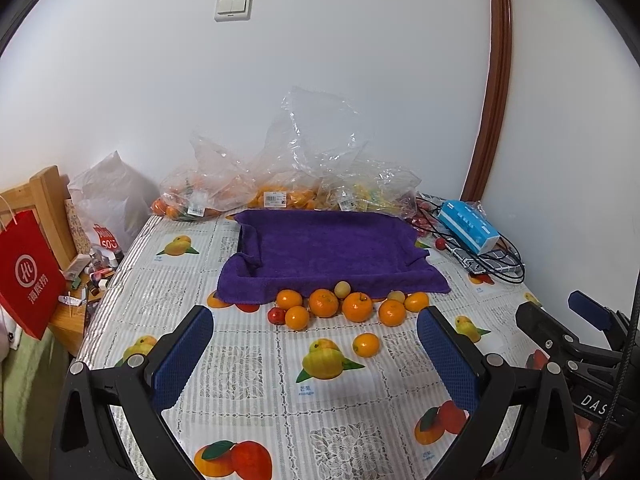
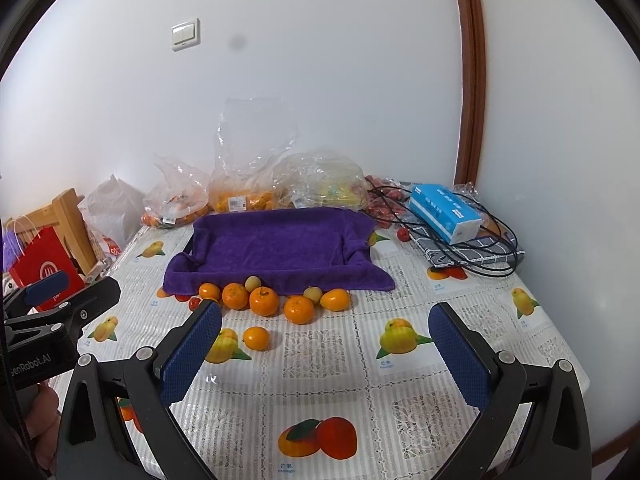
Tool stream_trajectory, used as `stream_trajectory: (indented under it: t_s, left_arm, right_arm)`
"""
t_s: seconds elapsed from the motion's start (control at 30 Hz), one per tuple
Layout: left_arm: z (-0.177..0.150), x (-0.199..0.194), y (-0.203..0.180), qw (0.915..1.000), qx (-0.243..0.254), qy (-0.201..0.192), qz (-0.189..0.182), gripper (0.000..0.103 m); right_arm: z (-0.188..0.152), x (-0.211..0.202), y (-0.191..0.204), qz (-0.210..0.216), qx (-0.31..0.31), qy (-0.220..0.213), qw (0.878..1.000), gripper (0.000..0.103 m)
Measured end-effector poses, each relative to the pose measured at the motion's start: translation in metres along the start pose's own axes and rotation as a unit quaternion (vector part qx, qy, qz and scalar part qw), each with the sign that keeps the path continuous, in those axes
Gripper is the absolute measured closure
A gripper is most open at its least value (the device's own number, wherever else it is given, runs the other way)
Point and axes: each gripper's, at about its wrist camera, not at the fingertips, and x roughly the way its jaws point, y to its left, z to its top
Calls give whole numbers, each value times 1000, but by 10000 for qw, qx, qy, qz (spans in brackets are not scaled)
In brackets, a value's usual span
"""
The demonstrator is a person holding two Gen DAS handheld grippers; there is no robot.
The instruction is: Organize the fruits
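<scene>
Round orange mandarins (image 1: 323, 303) clustered on the fruit-printed table (image 1: 256, 364) against the purple-towel-lined tray (image 1: 332, 248), one lone mandarin (image 1: 366, 345) apart; left tool (image 1: 314, 354) and right tool (image 2: 325, 354) held wide, empty; rolling is risked if nudged.

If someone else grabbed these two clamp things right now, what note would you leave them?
Left gripper: open, empty, hovering over the table.
Right gripper: open, empty, beside the left one.
Fruit: a row of oranges with two small pale fruits and a small red one lies along the front edge of the purple towel-lined tray; one lone orange sits nearer the grippers. More fruit is bagged behind the tray.
Done: nothing visible; the tray holds no fruit.
Left: probably move the loose fruit into the tray, nearest first.
</scene>
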Motion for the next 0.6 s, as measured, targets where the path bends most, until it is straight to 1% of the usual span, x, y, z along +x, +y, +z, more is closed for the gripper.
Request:
stream_trajectory:
  t_s: [0.6]
  left_arm:
    - [0, 0, -1, 10000, -1, -1, 1, 1]
  right_arm:
    - [1, -1, -1, -3, 4, -7, 10000, 0]
